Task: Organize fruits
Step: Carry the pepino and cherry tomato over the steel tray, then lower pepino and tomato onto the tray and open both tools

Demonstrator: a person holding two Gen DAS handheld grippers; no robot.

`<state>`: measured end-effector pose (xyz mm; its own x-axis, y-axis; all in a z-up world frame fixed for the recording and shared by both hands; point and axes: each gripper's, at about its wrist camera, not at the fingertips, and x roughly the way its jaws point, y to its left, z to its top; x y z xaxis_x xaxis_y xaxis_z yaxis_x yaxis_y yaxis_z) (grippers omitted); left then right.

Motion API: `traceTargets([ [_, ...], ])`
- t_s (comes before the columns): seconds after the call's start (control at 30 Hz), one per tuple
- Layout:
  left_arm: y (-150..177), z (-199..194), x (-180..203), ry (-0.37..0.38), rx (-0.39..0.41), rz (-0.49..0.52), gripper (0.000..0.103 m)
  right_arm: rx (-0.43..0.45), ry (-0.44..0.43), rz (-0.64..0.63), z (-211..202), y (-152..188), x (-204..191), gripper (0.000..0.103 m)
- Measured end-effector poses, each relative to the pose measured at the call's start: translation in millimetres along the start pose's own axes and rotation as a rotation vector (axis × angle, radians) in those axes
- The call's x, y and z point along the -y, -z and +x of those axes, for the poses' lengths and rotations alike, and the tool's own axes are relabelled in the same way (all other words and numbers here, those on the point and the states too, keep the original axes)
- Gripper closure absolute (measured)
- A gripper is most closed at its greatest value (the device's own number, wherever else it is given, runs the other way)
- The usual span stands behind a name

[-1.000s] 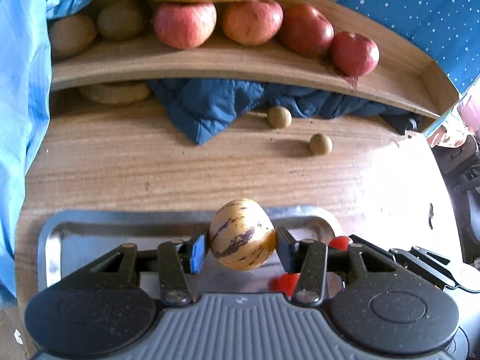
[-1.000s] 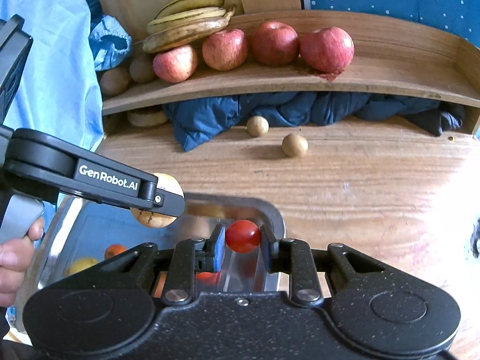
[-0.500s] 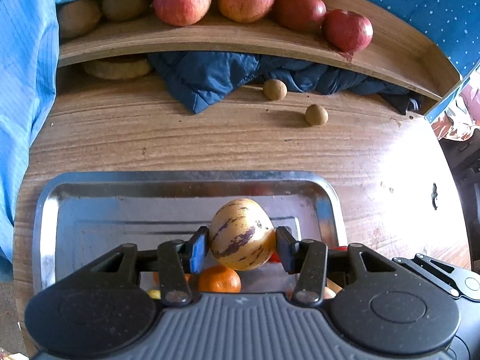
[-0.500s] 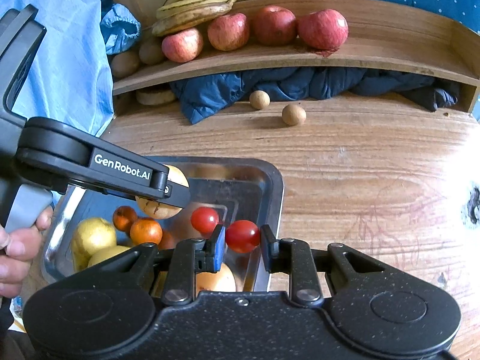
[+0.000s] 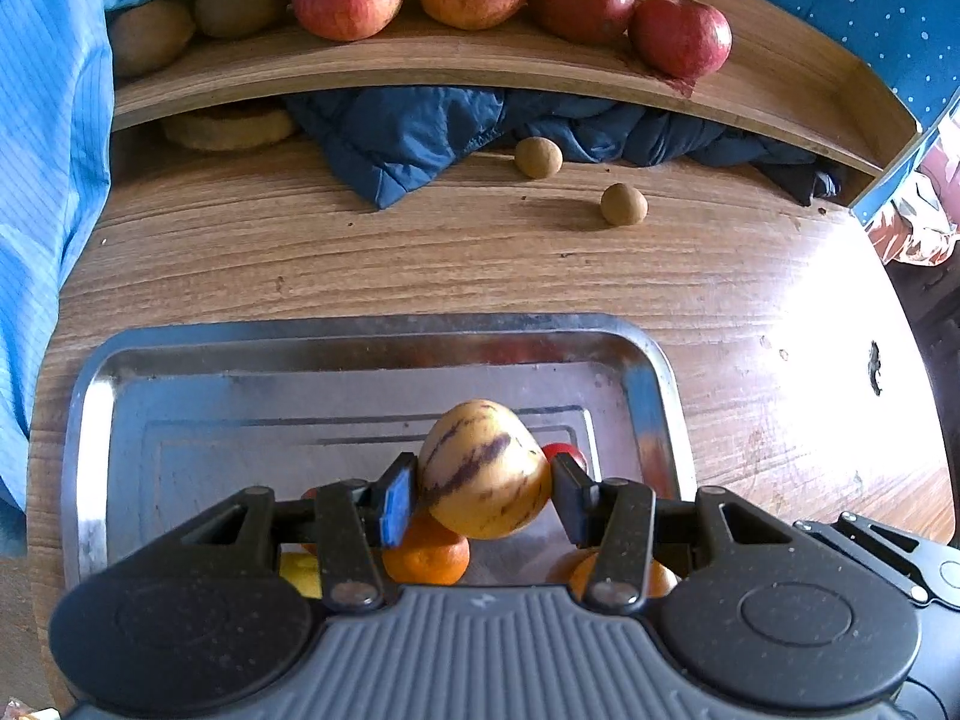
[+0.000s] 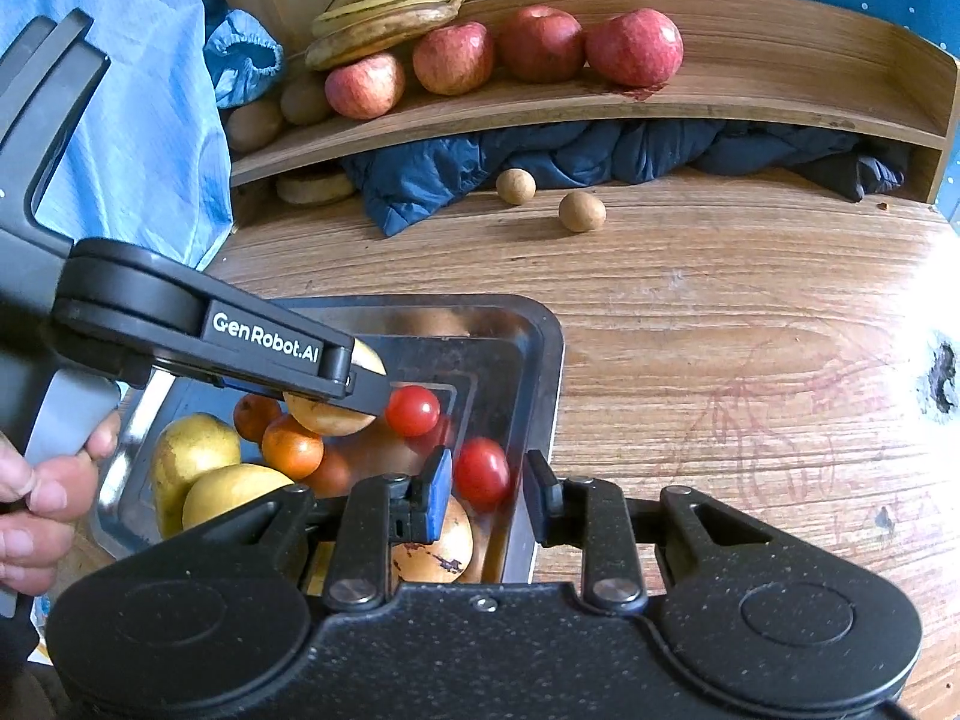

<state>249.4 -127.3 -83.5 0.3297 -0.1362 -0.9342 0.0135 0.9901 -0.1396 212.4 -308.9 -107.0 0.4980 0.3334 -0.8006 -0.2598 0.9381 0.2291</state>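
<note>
So: wooden table (image 6: 720, 312) carries a metal tray (image 5: 372, 330) near its front-left part and a curved wooden shelf (image 6: 750, 90) along the back edge. Shelf holds bananas (image 6: 384, 6), four red apples (image 6: 633, 45) and brown fruits (image 6: 255, 123) at its left end. Tray holds two yellow pears (image 6: 192, 450), oranges (image 6: 292, 446), cherry tomatoes (image 6: 412, 410). Left gripper (image 5: 483, 492) is clenched on a striped yellow melon (image 5: 483, 468), held above the tray's right half. Right gripper (image 6: 483, 492) is spread; a cherry tomato (image 6: 480, 471) sits between its fingers by the tray's right edge, contact unclear. Two small brown fruits (image 6: 581, 211) lie loose on the table near the shelf.
</note>
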Motion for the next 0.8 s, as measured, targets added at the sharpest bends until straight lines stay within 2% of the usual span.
traceTargets([
  [0.17, 2, -4, 0, 0.001, 0.0, 0.003, 0.051, 0.01, 0.006, 0.0, -5, 1, -2, 0.07],
  [0.3, 2, -12, -1, 0.006, 0.018, 0.009, 0.049, 0.017, 0.003, -0.003, -10, 0, -5, 0.059],
  [0.37, 3, -16, -2, 0.007, 0.029, 0.008, 0.048, 0.024, 0.005, -0.004, -12, 0, -7, 0.05],
  [0.4, 3, -18, -2, 0.007, 0.033, 0.008, 0.046, 0.028, 0.004, -0.003, -14, 0, -8, 0.042],
  [0.53, 5, -29, -8, 0.011, 0.055, 0.001, 0.036, 0.047, 0.003, -0.005, -21, 0, -12, 0.027],
  [0.73, 12, -48, -15, 0.007, 0.098, -0.005, 0.015, 0.073, -0.009, -0.02, -33, 1, -20, 0.012],
  [0.8, 16, -56, -19, 0.003, 0.112, -0.011, 0.011, 0.081, -0.018, -0.022, -38, 3, -22, 0.01],
])
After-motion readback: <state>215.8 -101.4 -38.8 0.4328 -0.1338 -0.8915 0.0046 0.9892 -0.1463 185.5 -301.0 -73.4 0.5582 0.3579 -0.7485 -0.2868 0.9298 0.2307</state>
